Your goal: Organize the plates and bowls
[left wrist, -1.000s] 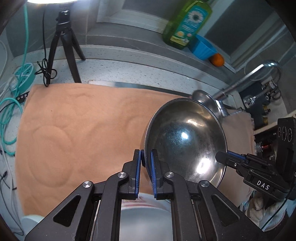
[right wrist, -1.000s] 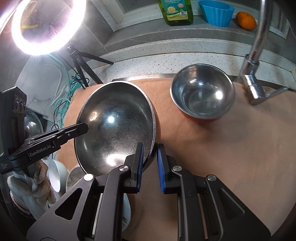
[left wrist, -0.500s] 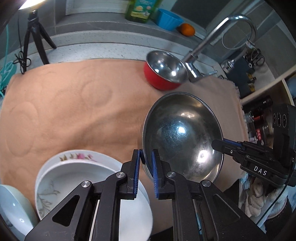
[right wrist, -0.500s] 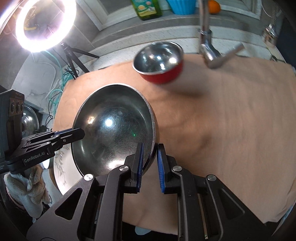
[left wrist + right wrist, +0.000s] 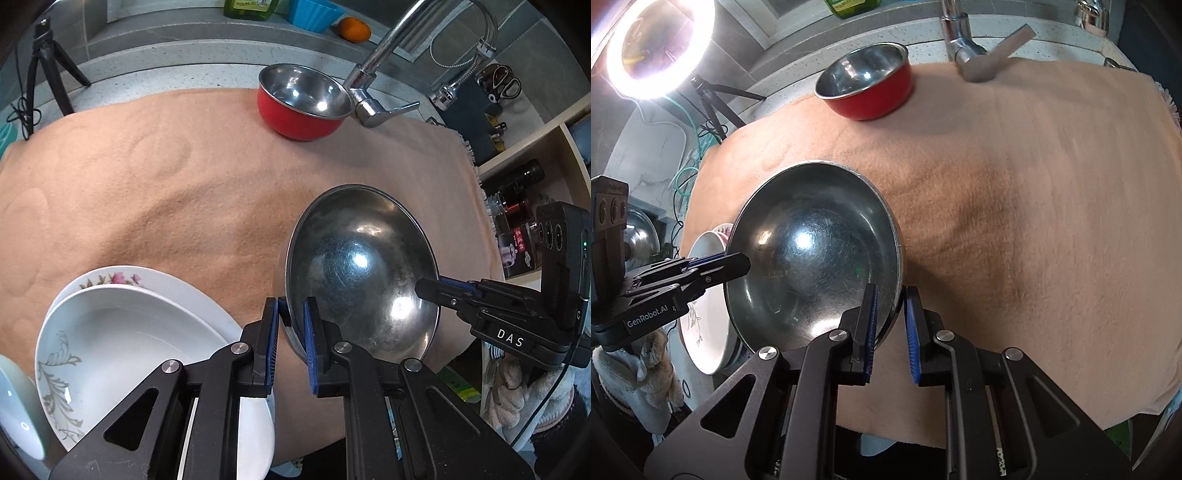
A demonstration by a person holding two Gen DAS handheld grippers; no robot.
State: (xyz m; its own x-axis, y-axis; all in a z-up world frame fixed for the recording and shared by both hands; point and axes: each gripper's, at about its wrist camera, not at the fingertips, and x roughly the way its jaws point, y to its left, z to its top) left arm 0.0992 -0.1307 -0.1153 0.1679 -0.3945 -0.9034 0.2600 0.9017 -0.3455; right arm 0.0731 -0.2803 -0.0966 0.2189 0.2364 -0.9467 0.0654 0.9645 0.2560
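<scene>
Steel bowl (image 5: 360,273) clamped at opposite rims by left claw (image 5: 291,325) and right claw (image 5: 889,321), now carried toward stacked plates (image 5: 129,332) at eight o'clock, nearer stacking.

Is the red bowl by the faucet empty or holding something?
Empty: the red bowl shows only bare, shiny steel inside in both wrist views.

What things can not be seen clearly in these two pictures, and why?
- Whether the steel bowl rests on the cloth: its underside is hidden in both views.
- Green bottle: cut off by the top edge in both views.
- Plate stack: the near part is covered by the left gripper in the left view, and by the bowl in the right view.
- Shelf items: too small to read.
</scene>
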